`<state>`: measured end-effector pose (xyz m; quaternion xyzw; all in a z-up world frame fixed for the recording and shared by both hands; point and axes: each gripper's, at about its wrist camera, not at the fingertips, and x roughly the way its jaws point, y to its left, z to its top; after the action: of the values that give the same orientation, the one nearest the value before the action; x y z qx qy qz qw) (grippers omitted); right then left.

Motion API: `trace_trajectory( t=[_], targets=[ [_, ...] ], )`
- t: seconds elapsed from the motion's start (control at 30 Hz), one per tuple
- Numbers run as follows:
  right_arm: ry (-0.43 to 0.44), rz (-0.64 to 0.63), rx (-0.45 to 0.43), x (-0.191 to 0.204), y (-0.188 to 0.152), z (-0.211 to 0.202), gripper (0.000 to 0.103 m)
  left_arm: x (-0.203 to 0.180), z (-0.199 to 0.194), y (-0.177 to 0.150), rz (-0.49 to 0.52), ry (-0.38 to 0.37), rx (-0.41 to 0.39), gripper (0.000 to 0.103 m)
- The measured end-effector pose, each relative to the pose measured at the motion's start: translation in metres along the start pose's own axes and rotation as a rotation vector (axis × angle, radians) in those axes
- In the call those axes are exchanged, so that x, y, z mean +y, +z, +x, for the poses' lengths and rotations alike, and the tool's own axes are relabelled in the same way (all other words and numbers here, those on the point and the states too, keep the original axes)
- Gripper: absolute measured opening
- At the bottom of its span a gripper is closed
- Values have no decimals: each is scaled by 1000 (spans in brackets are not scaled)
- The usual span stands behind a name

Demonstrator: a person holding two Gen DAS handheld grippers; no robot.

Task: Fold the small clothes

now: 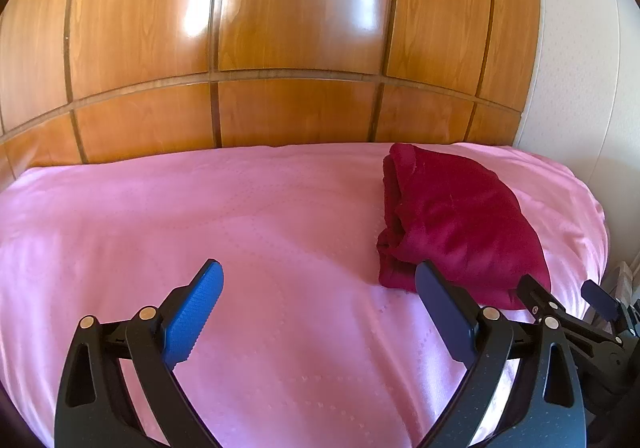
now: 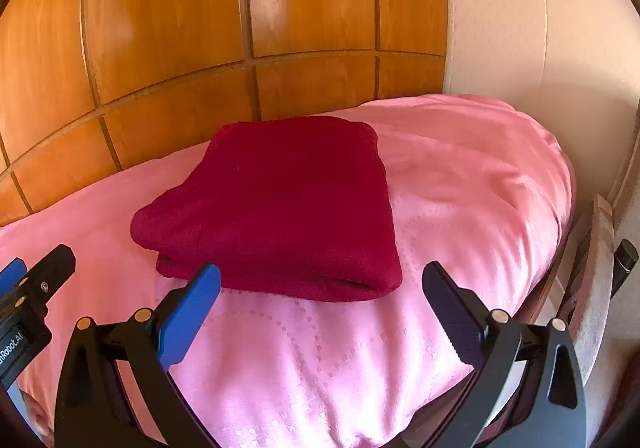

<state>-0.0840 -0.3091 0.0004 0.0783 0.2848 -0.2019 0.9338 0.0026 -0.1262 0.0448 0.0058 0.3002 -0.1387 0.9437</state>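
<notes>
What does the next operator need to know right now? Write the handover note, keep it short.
Left gripper: jaws wide open, holding nothing, over bare pink bedspread.
Right gripper: jaws wide open, empty, just short of the garment's near edge.
Dark red garment: lies folded in a compact stack on the bedspread, toward the wooden panelled wall, to the right of the left gripper.
Done: this piece looks folded, neither gripper touching it.
Left: no other clothes are in view; check for more outside the frames before stopping.

You have a pink bedspread [image 1: 280, 228]; behind it, glossy wood panels [image 1: 280, 28]; right of the bedspread, a white wall [image 2: 520, 28]; beside its right edge, a chair [image 2: 596, 288].
</notes>
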Motion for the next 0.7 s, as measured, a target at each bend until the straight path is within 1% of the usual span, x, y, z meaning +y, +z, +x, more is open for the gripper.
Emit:
trace_trajectory(
  t=[0.17,0.7],
  targets=[
    [-2,-4,-12,3,0,-3,101,0,-1,-1,9,0,-5,96],
    [7,-6,0,1,2,0,101,-1,-2,-2,5,-4,-13,96]
  ],
)
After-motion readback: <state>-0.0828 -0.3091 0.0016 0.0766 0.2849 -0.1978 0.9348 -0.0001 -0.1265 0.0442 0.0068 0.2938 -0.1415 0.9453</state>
